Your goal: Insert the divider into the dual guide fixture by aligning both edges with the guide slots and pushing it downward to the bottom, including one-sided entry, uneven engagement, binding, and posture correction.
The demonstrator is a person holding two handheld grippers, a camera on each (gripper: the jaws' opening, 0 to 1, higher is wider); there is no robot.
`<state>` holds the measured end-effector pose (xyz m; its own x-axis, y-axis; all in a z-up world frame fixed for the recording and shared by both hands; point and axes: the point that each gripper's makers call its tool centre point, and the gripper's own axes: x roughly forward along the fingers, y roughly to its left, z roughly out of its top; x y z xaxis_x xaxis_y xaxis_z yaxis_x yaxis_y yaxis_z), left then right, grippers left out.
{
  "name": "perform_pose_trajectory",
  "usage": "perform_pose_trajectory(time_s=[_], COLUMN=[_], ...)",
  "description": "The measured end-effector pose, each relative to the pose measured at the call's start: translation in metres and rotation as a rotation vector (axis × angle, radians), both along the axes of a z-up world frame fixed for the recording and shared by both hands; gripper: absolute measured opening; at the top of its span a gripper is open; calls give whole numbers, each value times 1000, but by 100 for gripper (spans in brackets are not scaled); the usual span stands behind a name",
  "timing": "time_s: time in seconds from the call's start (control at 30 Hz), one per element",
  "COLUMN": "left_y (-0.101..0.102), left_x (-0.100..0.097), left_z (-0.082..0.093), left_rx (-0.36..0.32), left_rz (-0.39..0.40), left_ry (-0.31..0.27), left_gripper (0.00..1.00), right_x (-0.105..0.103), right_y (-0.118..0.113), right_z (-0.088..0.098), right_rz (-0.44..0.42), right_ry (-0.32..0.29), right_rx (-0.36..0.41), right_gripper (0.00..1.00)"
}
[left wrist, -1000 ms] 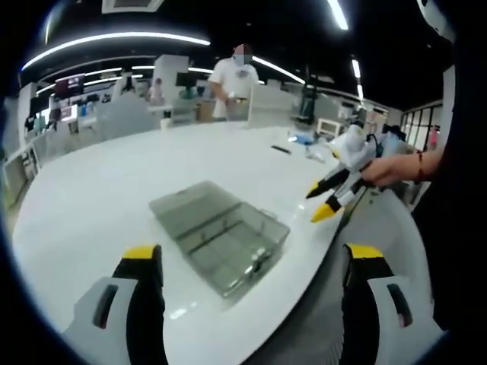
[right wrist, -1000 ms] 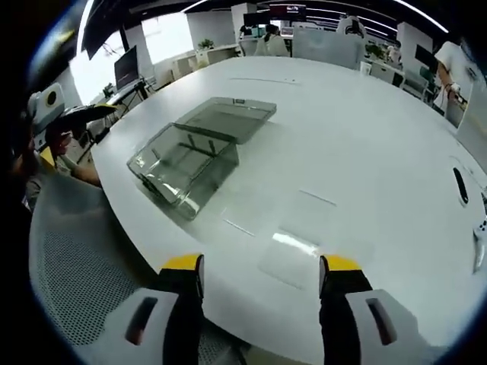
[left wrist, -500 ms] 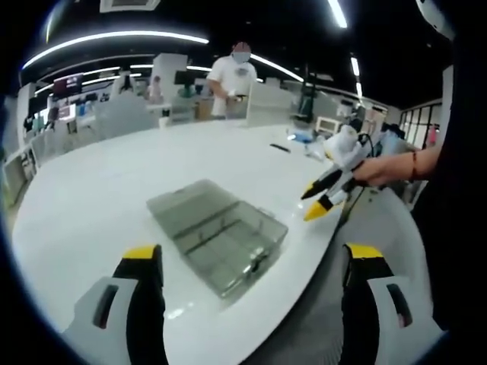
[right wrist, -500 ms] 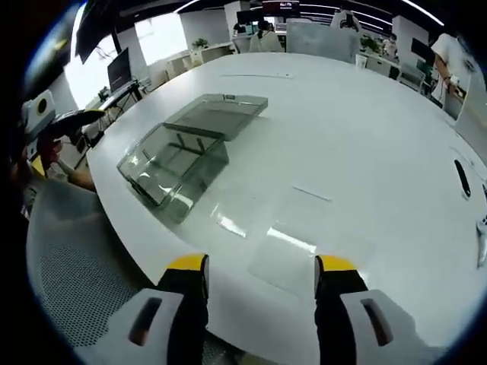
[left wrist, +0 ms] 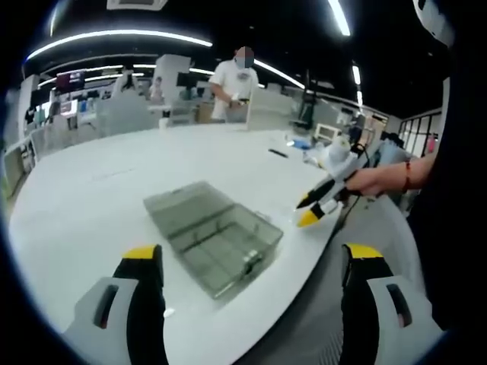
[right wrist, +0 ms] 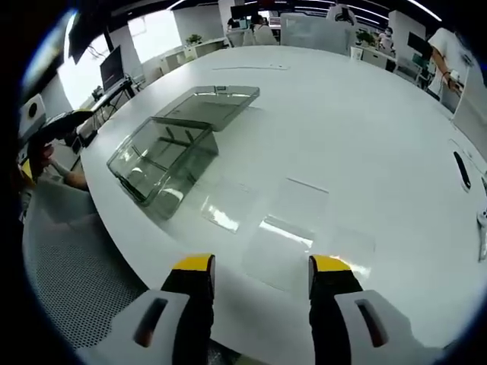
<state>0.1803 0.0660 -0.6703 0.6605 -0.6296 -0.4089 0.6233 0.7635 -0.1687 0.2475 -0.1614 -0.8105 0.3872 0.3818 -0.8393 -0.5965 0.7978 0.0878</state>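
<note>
A large round white table (right wrist: 365, 114) spreads across both views, with an open-plan room and a standing person (left wrist: 234, 84) far behind it in the left gripper view.

On the table near its curved edge sits the dual guide fixture (right wrist: 163, 152), a clear smoky plastic box with its hinged lid (right wrist: 209, 103) lying open flat at its far end. In the right gripper view it lies toward ten o'clock; in the left gripper view it sits just above centre, at about twelve o'clock from that gripper's jaws.

Several clear flat sheets lie on the table beside the box. The nearest divider (right wrist: 285, 243) lies flat at twelve o'clock, just ahead of the right gripper (right wrist: 259, 266), whose yellow-tipped jaws stand wide apart with nothing between them. The left gripper (left wrist: 247, 255) is likewise spread wide and empty, hovering near the table edge in front of the fixture.

Compared with a second ago, the right gripper has drawn nearer the table: the sheets sit closer to its jaw tips, and in the left gripper view it has dipped toward the table edge at three o'clock. This looks like the approach to pick up a divider; nothing is gripped yet and no insertion has begun.
</note>
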Motion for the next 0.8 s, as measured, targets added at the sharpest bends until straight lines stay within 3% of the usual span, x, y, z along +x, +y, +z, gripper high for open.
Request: perform_pose_trajectory(time_s=[0.5,0.53,0.8], left_y=[0,13,11], left_x=[-1,-3,-4], left_z=[1,-13,-13], left_rx=[-6,-12,-15], left_rz=[8,8,8], left_ry=[10,13,25], left_gripper=[95,95,94], right_x=[3,3,7], right_y=[-4,-4,-4], right_z=[-8,-8,-8], right_rz=[-47,-49,-106], right_ry=[25,27,25], right_rx=[-13,-14,-46], right_gripper=[42,42,39])
